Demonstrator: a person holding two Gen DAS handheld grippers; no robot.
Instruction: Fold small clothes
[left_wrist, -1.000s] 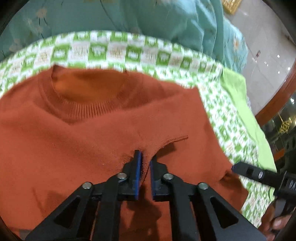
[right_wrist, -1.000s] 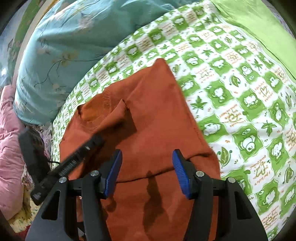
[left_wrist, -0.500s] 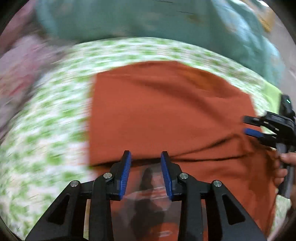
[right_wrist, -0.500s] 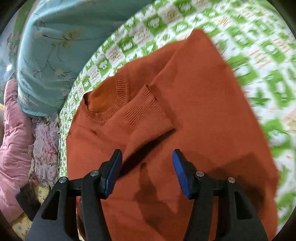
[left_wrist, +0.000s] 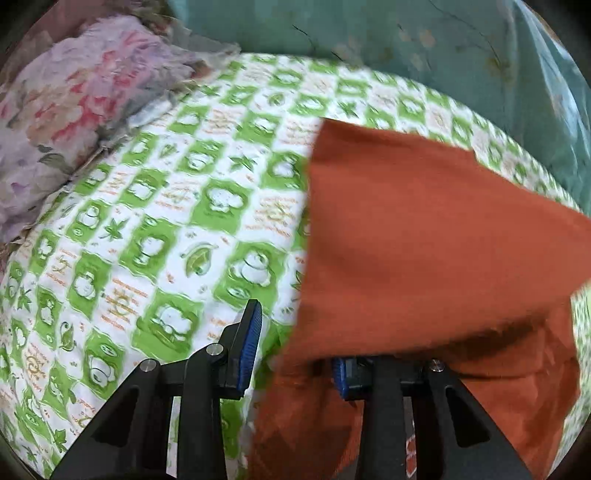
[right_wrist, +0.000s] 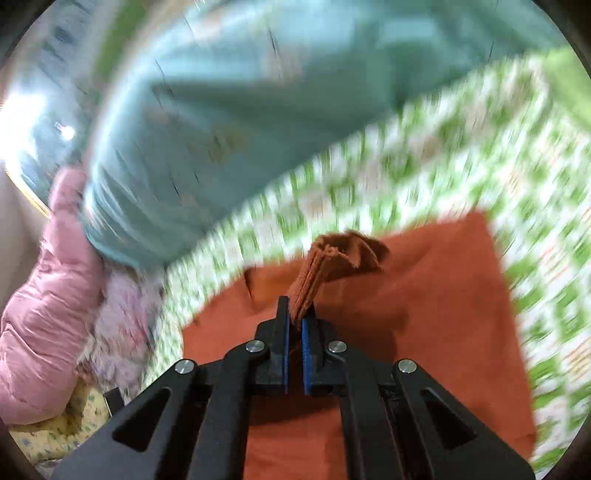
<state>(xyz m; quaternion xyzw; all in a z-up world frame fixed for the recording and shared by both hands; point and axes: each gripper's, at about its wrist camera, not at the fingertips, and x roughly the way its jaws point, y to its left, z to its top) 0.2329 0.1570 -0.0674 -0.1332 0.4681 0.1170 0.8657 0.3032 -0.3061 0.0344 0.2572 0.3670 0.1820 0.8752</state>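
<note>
Tongs: right (right_wrist: 294, 325) pinching sweater (right_wrist: 424, 295) cuff; left (left_wrist: 295, 350) opening.

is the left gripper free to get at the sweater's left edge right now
Probably yes. The left gripper has nothing pinched, its jaws are opening, and the sweater edge lies right between them. One flap drapes over its right finger, which may snag.

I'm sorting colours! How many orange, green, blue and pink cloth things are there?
Orange: 1, sweater
Green checked: 1, sheet
Blue: 1, quilt
Pink: 2, jacket and flowered cloth
Total: 5
</note>
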